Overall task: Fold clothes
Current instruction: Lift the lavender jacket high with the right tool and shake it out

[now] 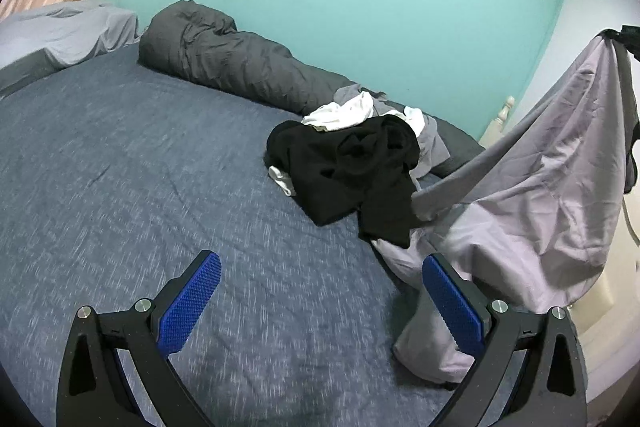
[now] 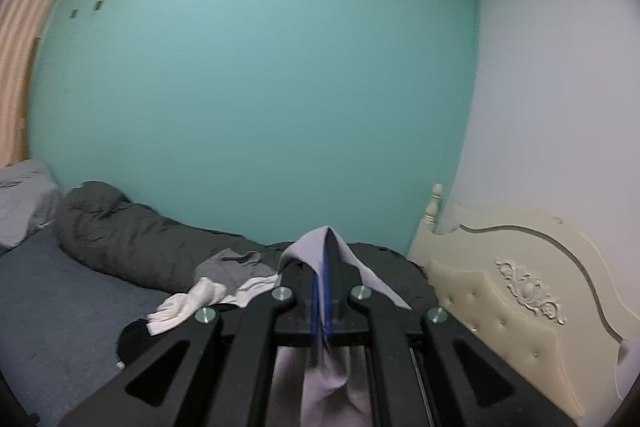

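A pale lilac garment (image 1: 552,163) hangs stretched at the right of the left wrist view, and its lower end trails on the bed. Its top corner is pinched by my right gripper (image 1: 618,37), high at the right edge. In the right wrist view the right gripper (image 2: 328,233) is shut on that lilac garment (image 2: 334,383), which drapes over the fingertips and hangs below. My left gripper (image 1: 320,259) is open above the blue bedsheet (image 1: 140,167), with nothing between its blue pads (image 1: 192,301). Its right finger is close beside the garment's lower folds.
A pile with a black garment (image 1: 352,163), white pieces (image 1: 344,111) and a grey piece lies mid-bed. A rolled dark grey duvet (image 1: 224,63) runs along the teal wall. A pillow (image 1: 68,31) sits at the far left. A cream bed end (image 2: 512,287) stands at the right.
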